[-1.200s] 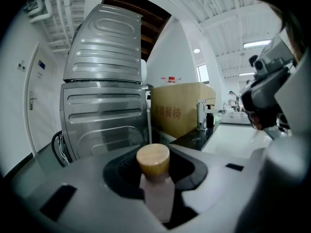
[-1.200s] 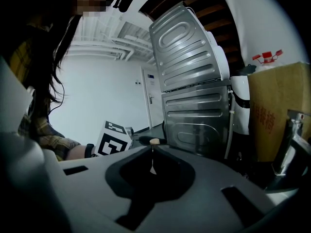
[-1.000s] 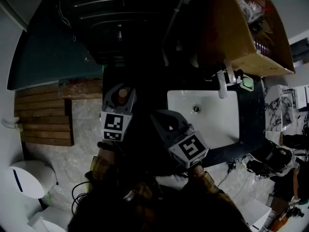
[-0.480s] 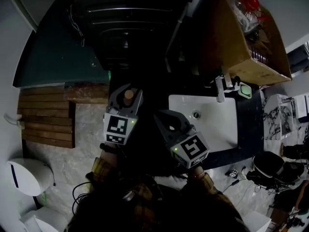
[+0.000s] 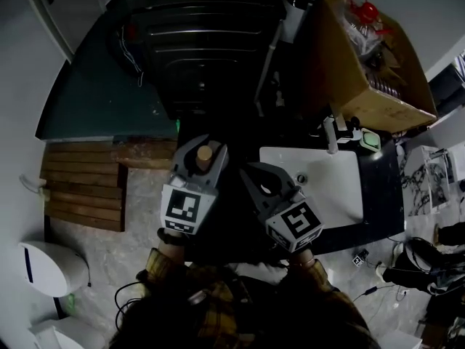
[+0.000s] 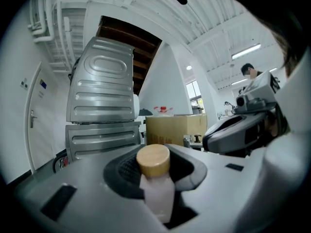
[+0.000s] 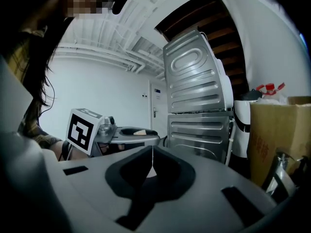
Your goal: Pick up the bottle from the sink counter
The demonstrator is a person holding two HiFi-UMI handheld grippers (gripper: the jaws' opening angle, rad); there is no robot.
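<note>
Seen from the head view, the left gripper (image 5: 196, 150) sits just left of frame centre with the bottle (image 5: 205, 153) between its jaws, the tan cap showing at the tip. The right gripper (image 5: 259, 174) is just beside it, toward the white sink (image 5: 330, 195), which is set into the dark bench (image 5: 381, 195) at right centre. A cardboard box (image 5: 363, 78) fills the upper right, and a dark metal appliance (image 5: 203, 42) fills the top centre.

Along the left gripper view, the jaws are closed part-way on the bottle (image 6: 156, 188), pads pressing its pale pink body below the round wooden-coloured cap; the bottle stands upright, low in the centre. The right gripper (image 6: 233, 130) shows at right, the ribbed appliance (image 6: 102, 101) at left, and the box (image 6: 175, 127) between them.

Along the right gripper view, the jaws are pressed together with only a thin seam between them, holding nothing. The left gripper's marker cube (image 7: 85, 127) shows at left, the appliance (image 7: 199, 106) at centre and the box (image 7: 277, 130) at the right edge.
</note>
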